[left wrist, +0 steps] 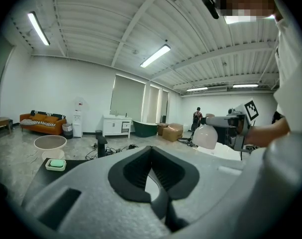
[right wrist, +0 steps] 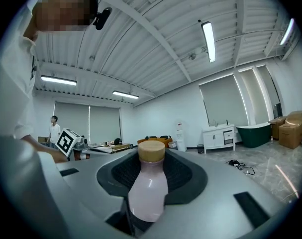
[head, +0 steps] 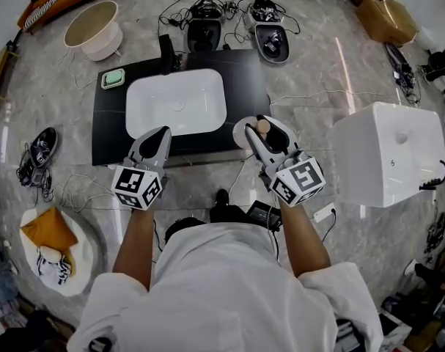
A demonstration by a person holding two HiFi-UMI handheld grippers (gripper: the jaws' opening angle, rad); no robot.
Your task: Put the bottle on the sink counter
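The left gripper (head: pixel 161 134) is closed on nothing, so no steadying can be given from that side. The bottle (right wrist: pixel 150 188) is clamped upright, cap up, between the jaws of the right gripper (head: pixel 260 129), with the sink counter (head: pixel 108 116) ahead and left of them. Its base could be caught on the counter edge and tipped, or it could be released over the basin (head: pixel 177 103).
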